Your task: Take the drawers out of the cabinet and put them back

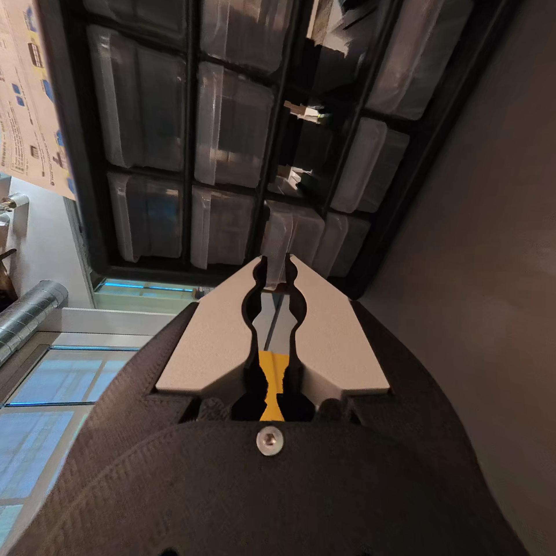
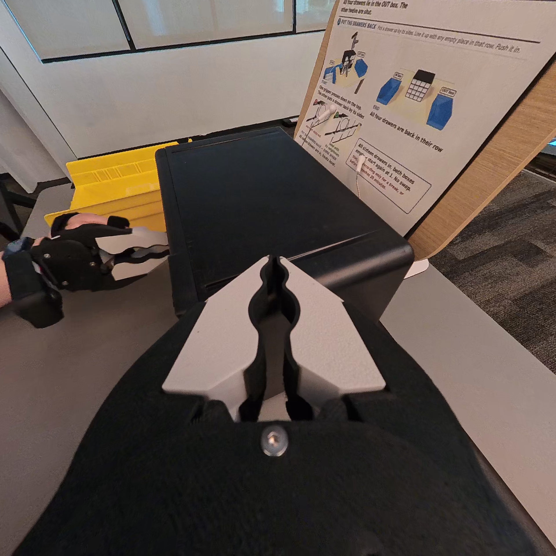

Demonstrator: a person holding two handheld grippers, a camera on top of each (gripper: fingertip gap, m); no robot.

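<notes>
The black cabinet [image 1: 75, 126] fills the left wrist view, its front a grid of translucent drawers. My left gripper [image 1: 276, 259] is shut on the front tab of one translucent drawer [image 1: 293, 228], which sticks out a little from its row. The slots beside it in that row [image 1: 307, 141] are empty and dark. In the right wrist view I see the cabinet's flat black top [image 2: 270, 204]. My right gripper [image 2: 275, 259] is shut and empty, its tips at the top's near edge. The left gripper [image 2: 141, 249] shows at the cabinet's front on the left, held by a gloved hand.
A yellow bin [image 2: 114, 183] stands behind the left gripper, against the cabinet. A wooden board with a printed instruction sheet [image 2: 421, 105] leans at the cabinet's right; it also shows in the left wrist view [image 1: 27, 105]. The grey table [image 2: 451, 346] ends at the right, over carpet. There is about 25 centimetres between the tips of the two grippers.
</notes>
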